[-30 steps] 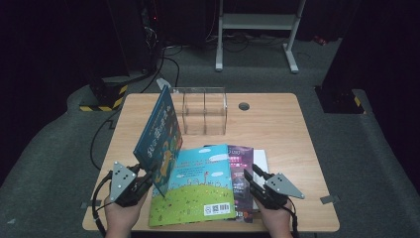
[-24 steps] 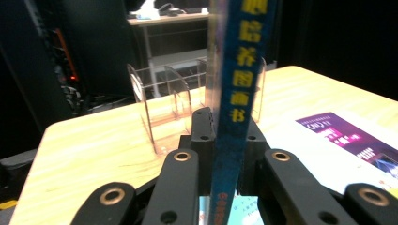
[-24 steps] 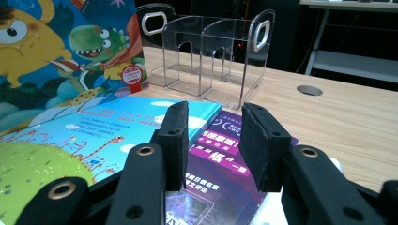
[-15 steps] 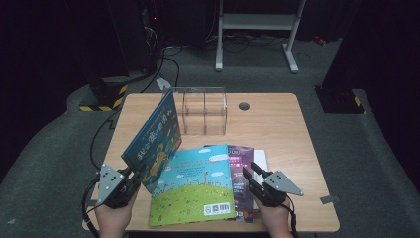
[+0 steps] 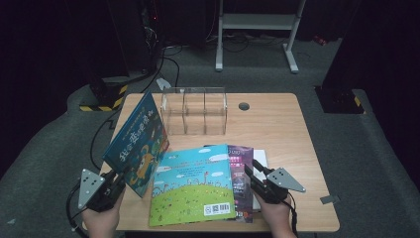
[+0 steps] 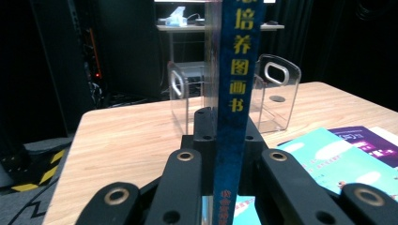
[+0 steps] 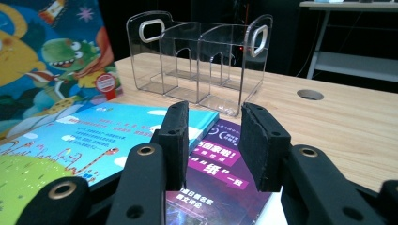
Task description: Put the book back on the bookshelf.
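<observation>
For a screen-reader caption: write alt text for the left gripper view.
The left gripper is shut on the spine of a blue picture book with yellow Chinese characters, held upright between its black jaws. Behind it on the wooden table stands a clear acrylic organizer; a teal book lies at right over a purple one.

A dim lab or recording studio: one wooden table [image 5: 277,129] on grey carpet, cables [image 5: 168,64] trailing to dark equipment racks [image 5: 133,34], hazard-striped tape [image 5: 101,104] beyond the table's far left corner.
</observation>
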Demonstrator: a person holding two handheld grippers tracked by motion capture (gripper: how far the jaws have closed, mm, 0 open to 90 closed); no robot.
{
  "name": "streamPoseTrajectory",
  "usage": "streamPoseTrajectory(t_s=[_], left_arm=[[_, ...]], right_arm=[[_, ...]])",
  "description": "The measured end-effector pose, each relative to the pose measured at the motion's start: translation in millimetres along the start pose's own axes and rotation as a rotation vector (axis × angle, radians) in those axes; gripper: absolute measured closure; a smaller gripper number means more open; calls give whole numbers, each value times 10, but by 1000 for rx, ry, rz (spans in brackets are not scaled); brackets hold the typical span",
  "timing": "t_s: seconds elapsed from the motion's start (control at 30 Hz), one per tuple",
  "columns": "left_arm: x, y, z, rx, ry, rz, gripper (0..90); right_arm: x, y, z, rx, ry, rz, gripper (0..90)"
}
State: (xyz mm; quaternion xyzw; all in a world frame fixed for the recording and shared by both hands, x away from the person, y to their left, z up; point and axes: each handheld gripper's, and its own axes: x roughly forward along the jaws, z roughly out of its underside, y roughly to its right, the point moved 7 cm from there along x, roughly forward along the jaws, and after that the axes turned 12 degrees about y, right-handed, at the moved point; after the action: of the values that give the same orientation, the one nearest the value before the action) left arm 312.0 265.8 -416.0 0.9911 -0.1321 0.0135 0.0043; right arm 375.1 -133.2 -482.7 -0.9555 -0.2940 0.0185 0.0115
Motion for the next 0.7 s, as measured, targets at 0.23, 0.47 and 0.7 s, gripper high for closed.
streamPoseTrajectory(t_s=[0.23, 0.47, 0.7], left_arm=[[-160, -194, 44, -13, -7, -51, 830], [-245, -264, 51, -9, -18, -63, 830], [-200, -189, 45, 24, -23, -49, 813]], right_arm=[[7, 18, -6, -1, 3, 3, 629], [36, 23, 17, -1, -5, 5, 630], [42, 17, 38, -7, -14, 3, 629]])
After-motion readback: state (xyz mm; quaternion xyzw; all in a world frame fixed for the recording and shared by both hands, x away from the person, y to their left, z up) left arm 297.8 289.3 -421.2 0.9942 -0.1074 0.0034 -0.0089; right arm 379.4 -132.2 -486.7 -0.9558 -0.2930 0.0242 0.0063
